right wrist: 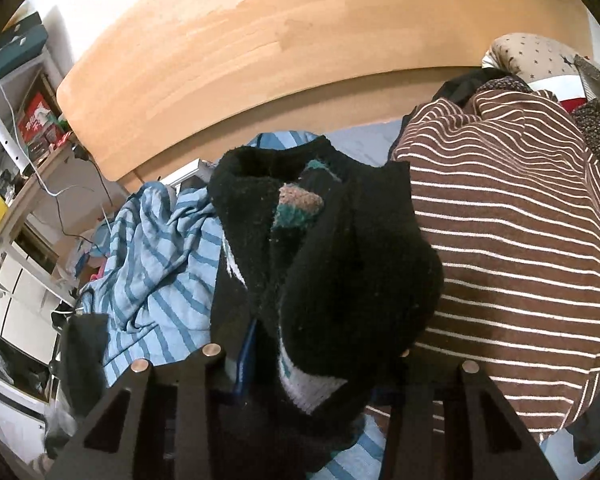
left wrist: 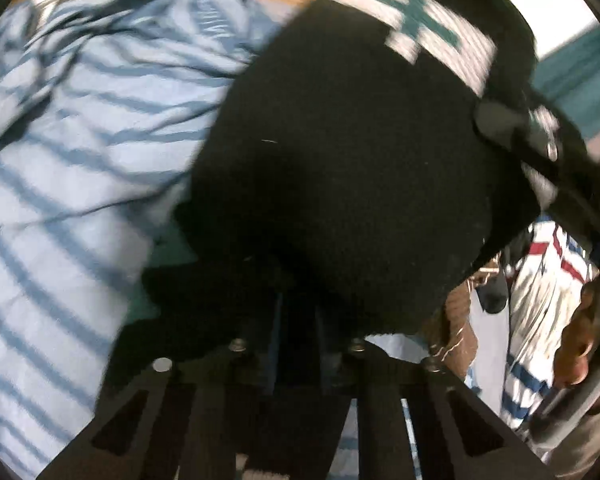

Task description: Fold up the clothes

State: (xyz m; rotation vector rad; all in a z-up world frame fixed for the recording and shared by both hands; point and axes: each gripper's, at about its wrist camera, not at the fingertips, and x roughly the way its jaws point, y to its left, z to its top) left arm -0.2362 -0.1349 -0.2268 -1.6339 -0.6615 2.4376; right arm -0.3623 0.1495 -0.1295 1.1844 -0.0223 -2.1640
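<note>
Gripping black sock point(right wrist: 340, 264) in right claw point(right wrist: 300, 364); left claw point(left wrist: 296, 320) buried under it, state unclear; blue striped shirt point(right wrist: 160, 264) lying left

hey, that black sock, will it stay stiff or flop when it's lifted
The black sock will probably flop: it already slumps in soft folds over the right gripper. Its fuzzy knit looks grippy rather than slippery, and likely light.

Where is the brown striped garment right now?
In the right wrist view, the brown striped garment fills the right side, heaped beside the black sock and below the wooden board.
</note>
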